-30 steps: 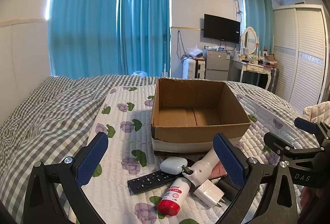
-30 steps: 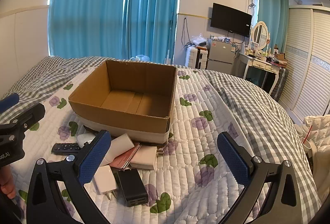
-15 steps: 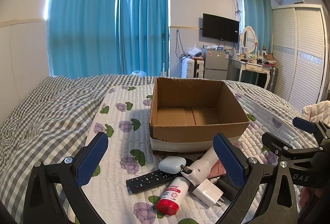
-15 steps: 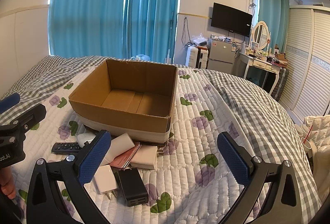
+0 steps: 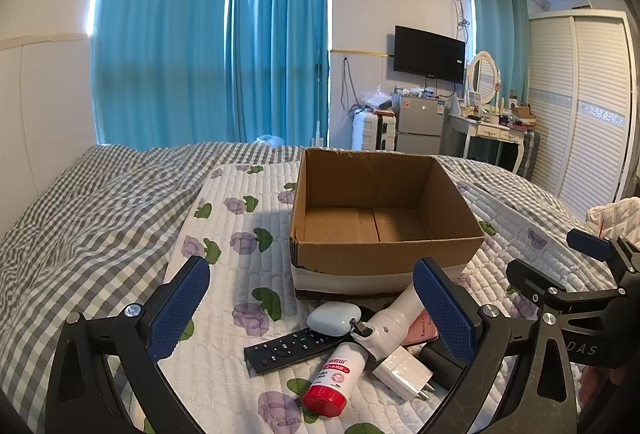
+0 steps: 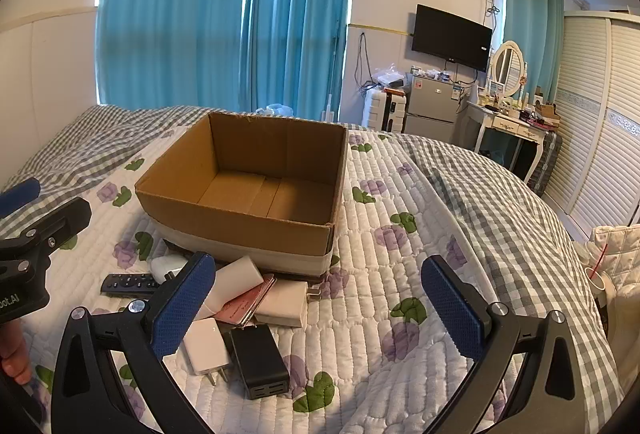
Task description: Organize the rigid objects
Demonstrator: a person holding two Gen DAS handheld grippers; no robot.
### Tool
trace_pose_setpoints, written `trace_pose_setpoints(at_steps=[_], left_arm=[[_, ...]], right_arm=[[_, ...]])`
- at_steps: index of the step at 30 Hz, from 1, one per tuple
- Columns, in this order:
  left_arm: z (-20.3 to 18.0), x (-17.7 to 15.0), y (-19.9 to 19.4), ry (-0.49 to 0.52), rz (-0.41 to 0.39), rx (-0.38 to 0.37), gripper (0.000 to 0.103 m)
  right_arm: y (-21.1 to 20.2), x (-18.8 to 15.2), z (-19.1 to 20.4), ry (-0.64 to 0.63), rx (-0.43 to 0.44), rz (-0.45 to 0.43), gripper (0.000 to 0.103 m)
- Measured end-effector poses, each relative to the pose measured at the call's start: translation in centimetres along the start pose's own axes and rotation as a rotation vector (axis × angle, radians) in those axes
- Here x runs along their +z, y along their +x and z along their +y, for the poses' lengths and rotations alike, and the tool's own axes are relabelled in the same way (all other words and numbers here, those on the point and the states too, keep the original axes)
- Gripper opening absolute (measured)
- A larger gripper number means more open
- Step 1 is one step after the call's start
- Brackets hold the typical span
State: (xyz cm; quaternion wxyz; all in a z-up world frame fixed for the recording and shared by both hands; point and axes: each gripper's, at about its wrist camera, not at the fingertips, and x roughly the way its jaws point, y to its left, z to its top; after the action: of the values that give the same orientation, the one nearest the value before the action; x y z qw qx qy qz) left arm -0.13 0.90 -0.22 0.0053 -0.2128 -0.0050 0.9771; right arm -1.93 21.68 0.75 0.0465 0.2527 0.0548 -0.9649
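An open, empty cardboard box [image 5: 384,254] [image 6: 240,224] stands on the quilted bed. In front of it lies a pile of small objects: a black remote [image 5: 292,348], a white earbud case [image 5: 334,318], a white bottle with a red cap [image 5: 334,380], a white handheld device [image 5: 394,322], a white charger plug [image 5: 402,374] [image 6: 206,348], a black adapter [image 6: 260,360], a pink booklet [image 6: 244,304] and a white power bank [image 6: 284,304]. My left gripper [image 5: 312,308] is open above the pile, holding nothing. My right gripper [image 6: 320,308] is open and empty, over the right side of the pile.
The floral quilt [image 6: 400,314] lies over a grey checked bedspread [image 5: 80,226]. Blue curtains, a wall TV, a small fridge, a dressing table and a white wardrobe [image 6: 600,154] stand beyond the bed. A quilted bag [image 6: 616,258] sits at the right edge.
Both grippers stay open and almost still. The views have shifted only slightly; no object has moved.
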Motion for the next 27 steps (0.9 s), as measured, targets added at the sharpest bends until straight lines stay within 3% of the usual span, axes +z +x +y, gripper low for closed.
trace_pose_setpoints(at_steps=[27], left_arm=[[-0.02, -0.17, 0.02, -0.002, 0.002, -0.005, 0.103]], right_arm=[[-0.01, -0.02, 0.13, -0.009, 0.002, 0.003, 0.103]])
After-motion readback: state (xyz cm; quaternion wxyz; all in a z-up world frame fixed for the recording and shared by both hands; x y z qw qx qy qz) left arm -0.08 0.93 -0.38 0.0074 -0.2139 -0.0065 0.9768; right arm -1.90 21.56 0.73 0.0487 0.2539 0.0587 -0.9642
